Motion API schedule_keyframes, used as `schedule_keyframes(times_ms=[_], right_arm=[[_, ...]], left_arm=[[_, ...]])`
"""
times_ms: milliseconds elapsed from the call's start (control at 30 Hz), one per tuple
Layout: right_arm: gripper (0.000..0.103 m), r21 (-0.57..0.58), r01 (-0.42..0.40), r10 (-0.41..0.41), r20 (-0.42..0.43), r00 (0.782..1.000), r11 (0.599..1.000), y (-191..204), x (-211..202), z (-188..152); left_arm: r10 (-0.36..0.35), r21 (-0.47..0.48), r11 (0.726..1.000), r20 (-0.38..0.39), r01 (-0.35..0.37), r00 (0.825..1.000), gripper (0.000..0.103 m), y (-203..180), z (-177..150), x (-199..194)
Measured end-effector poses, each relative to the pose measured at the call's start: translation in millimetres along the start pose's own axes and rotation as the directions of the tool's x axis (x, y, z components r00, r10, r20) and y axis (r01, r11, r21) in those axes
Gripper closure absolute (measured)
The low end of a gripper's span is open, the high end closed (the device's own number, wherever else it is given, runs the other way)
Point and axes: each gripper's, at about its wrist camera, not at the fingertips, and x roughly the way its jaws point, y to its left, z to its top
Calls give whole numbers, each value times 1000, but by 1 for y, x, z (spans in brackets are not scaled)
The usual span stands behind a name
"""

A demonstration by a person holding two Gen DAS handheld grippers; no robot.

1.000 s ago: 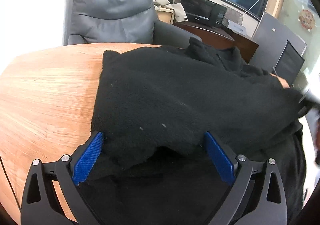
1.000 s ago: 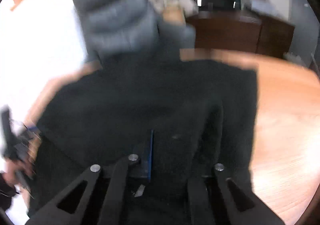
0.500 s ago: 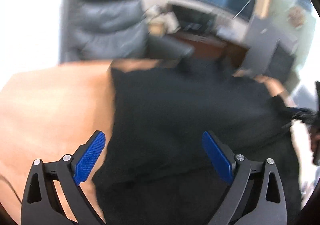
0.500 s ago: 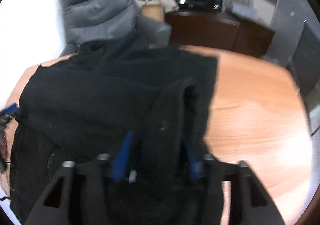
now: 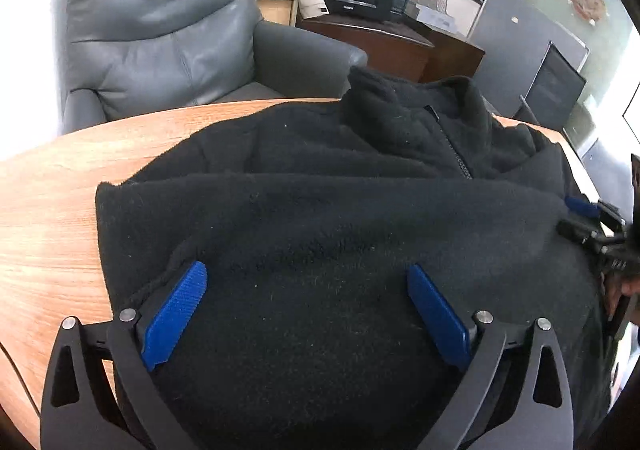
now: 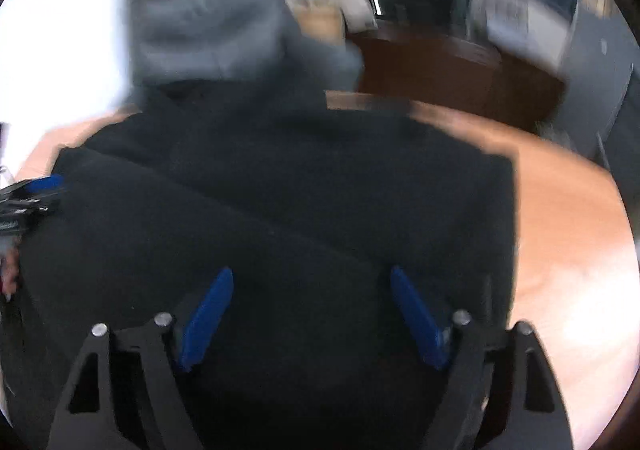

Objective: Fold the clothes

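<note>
Your black fleece jacket point(image 5: 320, 218) lies spread across the wooden table point(image 5: 52, 210), with its collar and zipper bunched at the far edge, toward the grey armchair point(image 5: 160, 30). A folded layer of it runs across the middle, its left edge ending in a straight line on the bare wood.

Your left gripper point(image 5: 306, 310) hangs over the near part of the jacket with its 2 blue pads point(image 5: 176, 314) spread wide. The fleece fills the space under and between them, but neither pad presses on it; the left pad sits just at the jacket's left border, where fabric meets table.

Your right gripper point(image 6: 312, 318) is also over the near part of the jacket, closer to its right side, with bare table to the right of it. That view is blurred, yet the 2 blue pads point(image 6: 206, 324) show plainly apart. Its jaws have just been opening, and the fold of fleece they were pinching now lies loose between them, with no pad pressing on it.

In the left view, your right gripper shows at the jacket's right edge, with fingers of the hand point(image 5: 618, 290) that holds it just visible behind.
</note>
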Motion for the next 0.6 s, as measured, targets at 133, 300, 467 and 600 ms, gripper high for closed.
schedule_keyframes(times_ms=[133, 300, 467, 600], right_arm=[[40, 22, 22, -21, -25, 999, 1000, -8, -15, 8], [0, -27, 63, -61, 83, 995, 998, 12, -44, 6], [10, 65, 110, -111, 12, 994, 992, -12, -40, -28], [9, 70, 130, -139, 146, 979, 989, -16, -116, -59]], left_arm=[[19, -3, 1000, -6, -19, 1000, 6, -1, 1, -11], [-5, 11, 1000, 62, 4, 998, 1, -6, -24, -38], [38, 41, 998, 69, -41, 997, 1, -8, -46, -50], [58, 11, 998, 98, -60, 994, 1, -2, -59, -92]])
